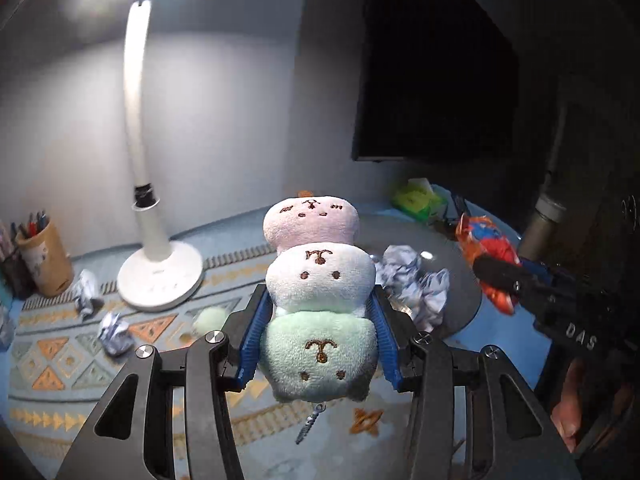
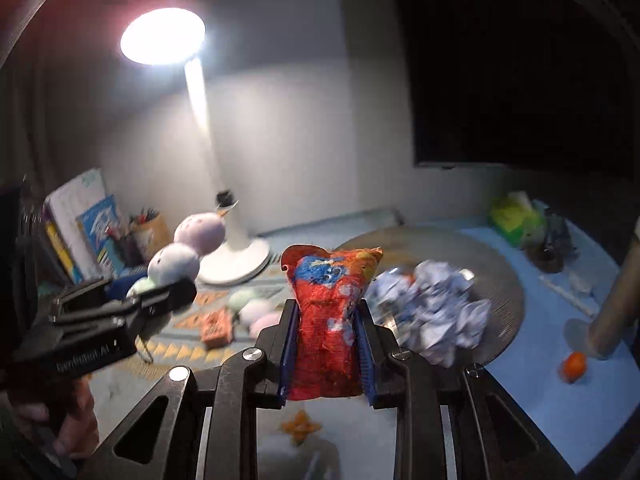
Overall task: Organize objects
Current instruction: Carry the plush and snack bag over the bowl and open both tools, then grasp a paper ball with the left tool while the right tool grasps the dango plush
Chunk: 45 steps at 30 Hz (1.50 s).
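A plush toy [image 1: 320, 276] made of three stacked blobs, pink, white and mint green, sits lengthwise between the blue pads of my left gripper [image 1: 320, 292], which is shut on it above the patterned cloth. My right gripper [image 2: 327, 304] is shut on a red, blue and orange stuffed toy [image 2: 330, 312] that stands upright between its pads. In the left wrist view the right gripper [image 1: 486, 270] comes in from the right edge with the red toy [image 1: 486, 240]. The right wrist view shows the left gripper [image 2: 182, 286] at the left carrying the plush [image 2: 176, 264].
A lit white desk lamp [image 1: 160, 280] stands at the back left beside a pencil cup [image 1: 44, 256]. Crumpled paper balls [image 1: 412, 280] lie on a round grey mat [image 2: 504, 288]. A second pastel plush [image 2: 256, 308], an orange box [image 2: 218, 328], a green packet [image 2: 516, 216] and an orange fruit [image 2: 574, 366] lie around.
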### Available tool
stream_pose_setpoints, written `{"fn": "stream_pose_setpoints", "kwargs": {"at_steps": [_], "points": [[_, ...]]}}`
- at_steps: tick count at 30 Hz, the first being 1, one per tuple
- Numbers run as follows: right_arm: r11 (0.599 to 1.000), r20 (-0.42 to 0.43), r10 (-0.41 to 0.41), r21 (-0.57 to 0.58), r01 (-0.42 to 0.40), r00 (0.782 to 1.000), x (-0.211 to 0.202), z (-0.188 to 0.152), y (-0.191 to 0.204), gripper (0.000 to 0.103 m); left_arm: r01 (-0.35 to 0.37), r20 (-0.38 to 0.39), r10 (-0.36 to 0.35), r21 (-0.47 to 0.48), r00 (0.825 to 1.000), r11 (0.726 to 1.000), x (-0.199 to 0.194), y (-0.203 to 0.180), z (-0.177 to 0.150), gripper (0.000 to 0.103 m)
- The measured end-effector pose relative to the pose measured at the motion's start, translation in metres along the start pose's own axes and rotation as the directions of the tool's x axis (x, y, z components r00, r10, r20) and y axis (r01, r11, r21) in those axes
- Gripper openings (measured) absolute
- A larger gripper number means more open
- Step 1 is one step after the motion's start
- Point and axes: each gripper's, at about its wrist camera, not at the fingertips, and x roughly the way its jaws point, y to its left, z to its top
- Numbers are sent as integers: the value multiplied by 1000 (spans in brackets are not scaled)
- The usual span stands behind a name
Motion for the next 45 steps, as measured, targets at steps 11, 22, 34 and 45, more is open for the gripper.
{"fn": "stream_pose_setpoints", "kwargs": {"at_steps": [11,22,34,45], "points": [[969,-109,-69,229,93,992,69,28,-93,33,139,-21,-140,-32,990,990,102,-45,33,69],[986,-101,58,165,-41,993,46,17,-55,41,52,1,-52,-113,999,992,47,18,15,87],[950,-170,294,-55,-307,940,42,-22,102,58,-260,-38,258,-221,965,940,-82,138,-74,92],[936,-318,266,-139,-323,910,121,-115,141,59,-349,-134,322,-329,937,878,-50,197,-154,92]]}}
